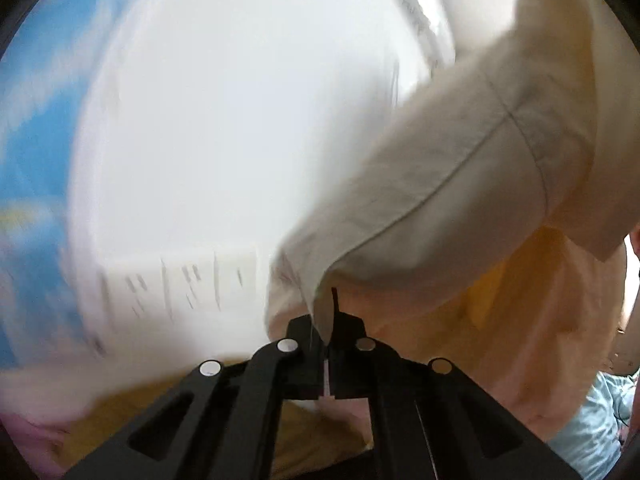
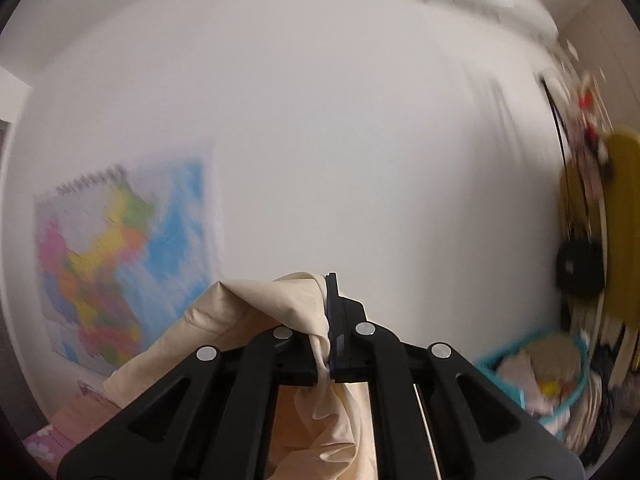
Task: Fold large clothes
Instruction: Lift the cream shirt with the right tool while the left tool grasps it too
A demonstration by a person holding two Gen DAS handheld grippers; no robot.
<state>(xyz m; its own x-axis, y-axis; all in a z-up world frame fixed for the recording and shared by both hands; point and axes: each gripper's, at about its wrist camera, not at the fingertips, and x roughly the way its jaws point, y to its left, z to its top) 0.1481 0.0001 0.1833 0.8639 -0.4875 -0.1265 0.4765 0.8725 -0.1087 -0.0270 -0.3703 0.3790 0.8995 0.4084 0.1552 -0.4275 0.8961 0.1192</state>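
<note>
- The left gripper [image 1: 326, 334] has its fingers pressed together on a pointed corner of a cream garment [image 1: 460, 168], which rises from the fingers up and to the right across the left wrist view
- A stitched seam runs along that raised cloth, and a hemmed edge hangs at its far right
- Below the raised part, thinner cloth lets an orange-yellow tint through
- The right gripper [image 2: 330, 336] also has its fingers pinching the cream garment [image 2: 248, 312]; a bunched fold sits over the left finger and drapes down to the left, and more cloth hangs beneath the linkage
- Both views are blurred, so finer detail of the room is hard to read
- A white wall [image 2: 320, 140] fills most of the background in both views
- A coloured map poster [image 2: 120, 256] hangs on the wall at left in the right wrist view
- At the lower right of that view a teal basket [image 2: 496, 360] holds mixed clothes
- Above the basket stands a yellow object [image 2: 624, 220] with a black round thing [image 2: 578, 266] beside it; what they are I cannot tell
</note>
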